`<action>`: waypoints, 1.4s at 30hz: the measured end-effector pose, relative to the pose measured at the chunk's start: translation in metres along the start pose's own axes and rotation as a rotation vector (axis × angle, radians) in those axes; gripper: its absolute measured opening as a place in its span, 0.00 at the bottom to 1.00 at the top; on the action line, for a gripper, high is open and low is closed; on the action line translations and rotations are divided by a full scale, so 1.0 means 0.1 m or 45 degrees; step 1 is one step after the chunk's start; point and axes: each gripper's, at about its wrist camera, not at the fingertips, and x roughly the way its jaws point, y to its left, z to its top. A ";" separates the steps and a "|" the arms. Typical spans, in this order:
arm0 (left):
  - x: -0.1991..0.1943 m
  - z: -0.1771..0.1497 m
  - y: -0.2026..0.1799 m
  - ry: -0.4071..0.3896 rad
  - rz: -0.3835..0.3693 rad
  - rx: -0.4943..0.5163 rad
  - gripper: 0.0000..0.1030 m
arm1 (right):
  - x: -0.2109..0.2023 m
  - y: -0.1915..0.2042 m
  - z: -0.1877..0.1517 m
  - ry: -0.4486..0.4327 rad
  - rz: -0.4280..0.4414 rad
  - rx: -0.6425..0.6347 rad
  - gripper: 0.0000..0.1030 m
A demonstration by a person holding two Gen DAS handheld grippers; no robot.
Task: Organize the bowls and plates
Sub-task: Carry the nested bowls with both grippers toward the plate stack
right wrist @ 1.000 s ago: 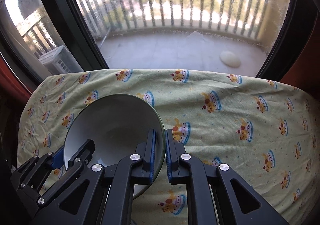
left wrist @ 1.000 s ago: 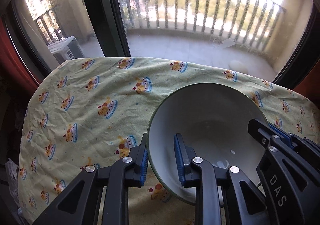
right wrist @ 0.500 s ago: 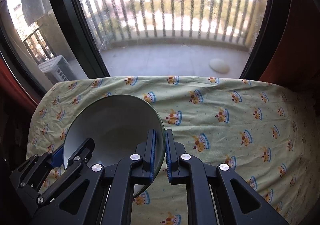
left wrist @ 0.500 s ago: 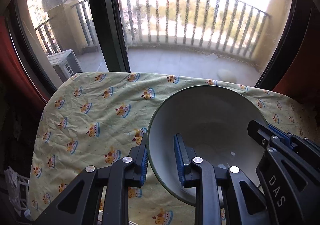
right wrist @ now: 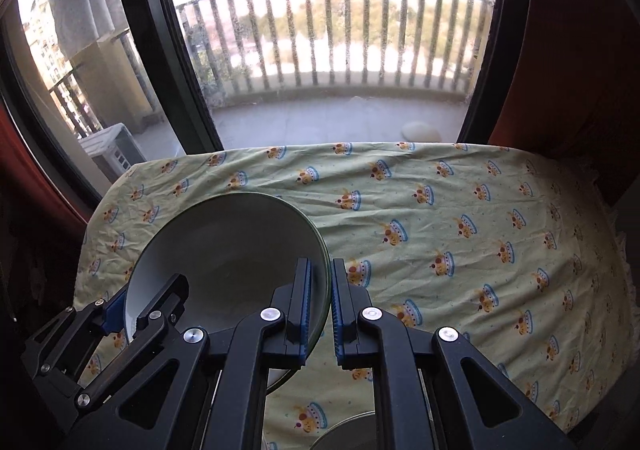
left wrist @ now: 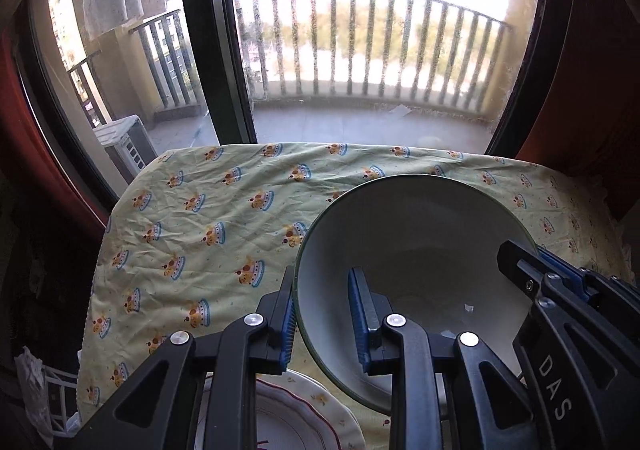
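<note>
Both claws clamp bowl (left wrist: 416, 250) rim: left claw (left wrist: 322, 324) on left edge, right claw (right wrist: 320, 306) on right. Bowl lifted higher off table (right wrist: 460, 209) than before; plate (left wrist: 296, 410) now visible below, likely stacking target.

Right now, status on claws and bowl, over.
Left claw and right claw both clamped on bowl rim, opposite sides. Bowl clear of cloth. Plate below.

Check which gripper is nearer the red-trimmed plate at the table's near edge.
Left. The left gripper hangs right above the red-trimmed plate, clamping the bowl; the right gripper grips the bowl's far rim.
</note>
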 end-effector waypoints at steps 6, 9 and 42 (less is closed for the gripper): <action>-0.13 -0.16 -0.20 -0.004 -0.083 0.086 0.22 | -0.25 -0.18 -0.24 -0.012 -0.077 0.074 0.12; -0.16 -0.25 -0.31 0.007 -0.122 0.114 0.22 | -0.34 -0.31 -0.35 -0.011 -0.113 0.110 0.12; -0.29 -1.17 -1.07 0.151 0.067 -0.054 0.22 | -0.37 -1.27 -1.19 0.140 0.088 -0.016 0.12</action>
